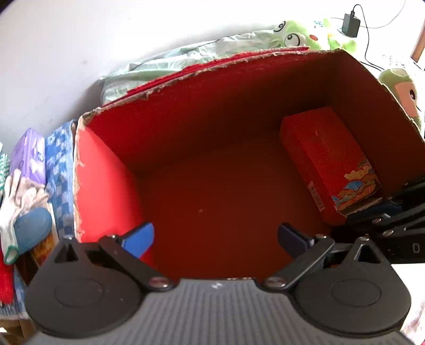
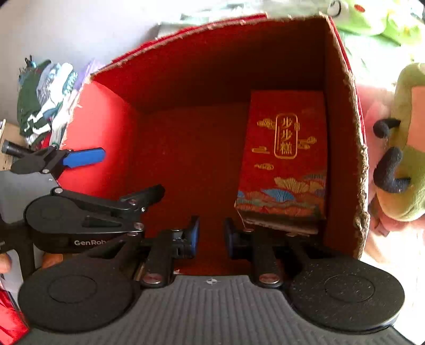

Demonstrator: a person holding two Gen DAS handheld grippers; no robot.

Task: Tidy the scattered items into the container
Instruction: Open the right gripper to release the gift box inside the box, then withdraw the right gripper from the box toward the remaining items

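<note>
A big open cardboard box with a red inside fills both views; it also shows in the right wrist view. A red gift box with gold writing lies on its floor against the right wall, also seen in the left wrist view. My left gripper is open and empty above the box floor. My right gripper is open with a narrow gap, empty, just in front of the gift box. The left gripper also shows in the right wrist view.
Green plush toys lie right of the box and behind it. A glove and a blue slipper lie left of it, with folded cloths. A black charger hangs on the wall.
</note>
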